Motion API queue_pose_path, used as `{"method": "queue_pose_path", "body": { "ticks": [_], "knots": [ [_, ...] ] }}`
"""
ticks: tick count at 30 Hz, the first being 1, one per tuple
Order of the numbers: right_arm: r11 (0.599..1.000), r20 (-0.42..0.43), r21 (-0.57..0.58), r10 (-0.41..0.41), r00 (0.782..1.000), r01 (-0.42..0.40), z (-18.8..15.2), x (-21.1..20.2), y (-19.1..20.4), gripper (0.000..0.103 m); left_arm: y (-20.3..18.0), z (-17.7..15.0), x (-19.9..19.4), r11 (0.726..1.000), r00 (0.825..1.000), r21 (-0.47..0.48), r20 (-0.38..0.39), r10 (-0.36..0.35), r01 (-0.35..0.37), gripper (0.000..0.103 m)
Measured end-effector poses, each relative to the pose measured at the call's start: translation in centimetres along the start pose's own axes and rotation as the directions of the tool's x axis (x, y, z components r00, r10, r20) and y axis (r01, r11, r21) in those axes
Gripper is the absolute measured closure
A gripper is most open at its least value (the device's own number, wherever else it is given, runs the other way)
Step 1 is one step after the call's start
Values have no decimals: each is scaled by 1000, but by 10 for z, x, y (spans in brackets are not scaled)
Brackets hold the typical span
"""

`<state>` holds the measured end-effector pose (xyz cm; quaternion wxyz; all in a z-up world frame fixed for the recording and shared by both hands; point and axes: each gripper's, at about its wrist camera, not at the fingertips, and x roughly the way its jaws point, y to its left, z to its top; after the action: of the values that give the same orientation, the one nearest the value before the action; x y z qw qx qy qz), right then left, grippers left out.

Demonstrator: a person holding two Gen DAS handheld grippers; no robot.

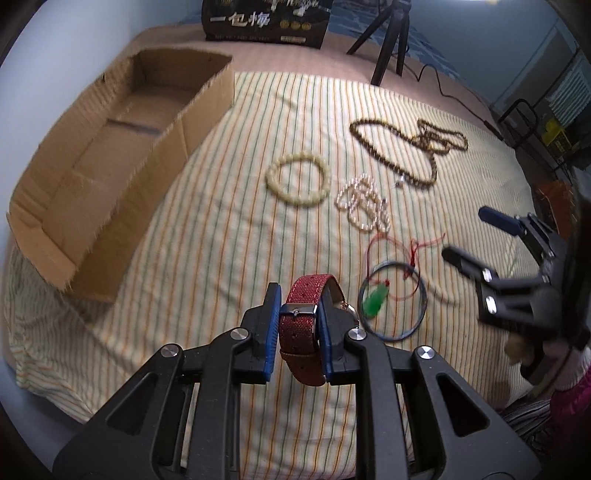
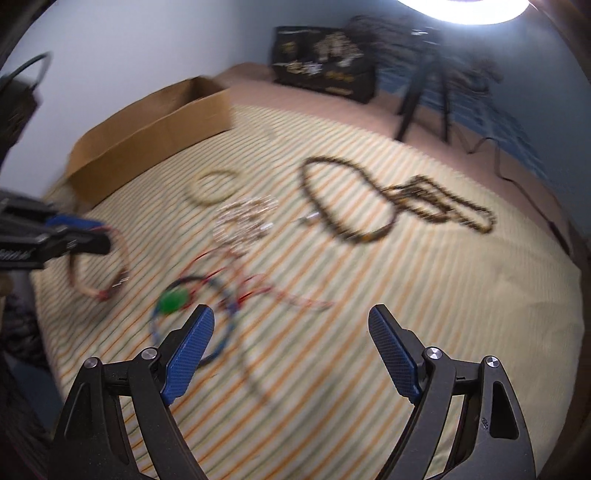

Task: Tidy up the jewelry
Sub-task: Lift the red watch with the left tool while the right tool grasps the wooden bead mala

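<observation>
My left gripper (image 1: 299, 314) is shut on a red fabric-strap watch (image 1: 301, 332), held above the striped cloth (image 1: 221, 240); it also shows in the right wrist view (image 2: 98, 258). My right gripper (image 2: 291, 325) is open and empty over the cloth, and shows at the right of the left wrist view (image 1: 465, 236). On the cloth lie a cream bead bracelet (image 1: 297, 180), a pearl bracelet (image 1: 364, 206), a long brown bead necklace (image 1: 406, 147), and a blue ring bangle with a red cord and green pendant (image 1: 393, 299). The open cardboard box (image 1: 110, 155) stands at the left.
A black printed bag (image 1: 266, 18) and a black tripod (image 1: 388, 40) with a cable stand beyond the cloth at the back. A wall runs behind the box on the left. The right wrist view is motion-blurred.
</observation>
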<state>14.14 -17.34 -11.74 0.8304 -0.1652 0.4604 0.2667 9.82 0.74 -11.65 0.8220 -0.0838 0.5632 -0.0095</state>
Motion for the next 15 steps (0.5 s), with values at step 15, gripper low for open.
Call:
{"method": "queue_pose_path", "body": {
  "ticks": [15],
  "knots": [
    [940, -1, 318, -125, 992, 119, 74, 51, -114, 17, 23, 18, -10, 998, 999, -54, 32, -20, 22, 85]
  ]
}}
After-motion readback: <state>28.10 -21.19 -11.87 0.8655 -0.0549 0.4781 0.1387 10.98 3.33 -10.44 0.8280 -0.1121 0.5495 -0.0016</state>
